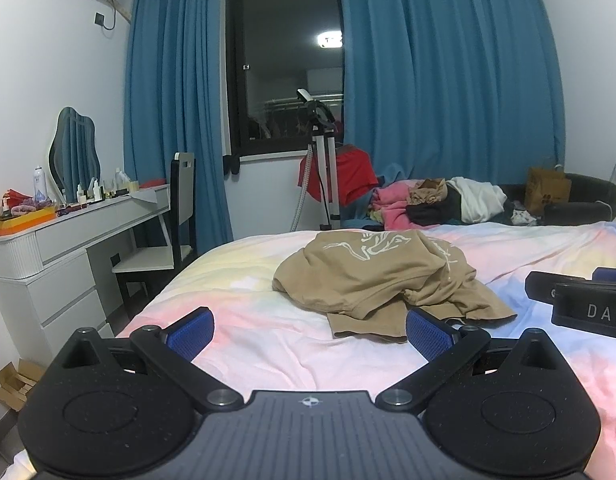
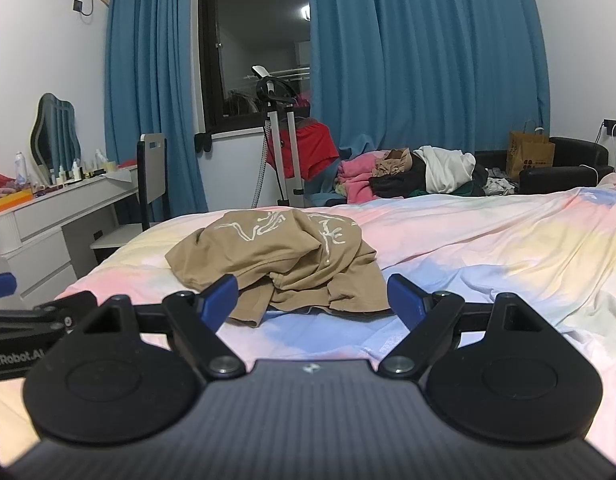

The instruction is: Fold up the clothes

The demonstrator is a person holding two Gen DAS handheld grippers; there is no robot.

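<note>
Pastel bed [image 1: 268,332], crumpled tan shirt [image 1: 383,276], both tongs [image 1: 309,330] [image 2: 312,300] spread wide w/ nothing held, left view shows right's side.

A white dressing table [image 1: 68,236] with a wavy mirror [image 1: 74,152] stood at nine o'clock; blue curtains [image 1: 447,72] hung at twelve; a brown paper bag [image 1: 545,190] sat at two o'clock.

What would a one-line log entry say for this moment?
stage: approach | crumpled tan cotton shirt with white print: unfolded on pastel bedspread | left tool: open, empty | right tool: open, empty
</note>
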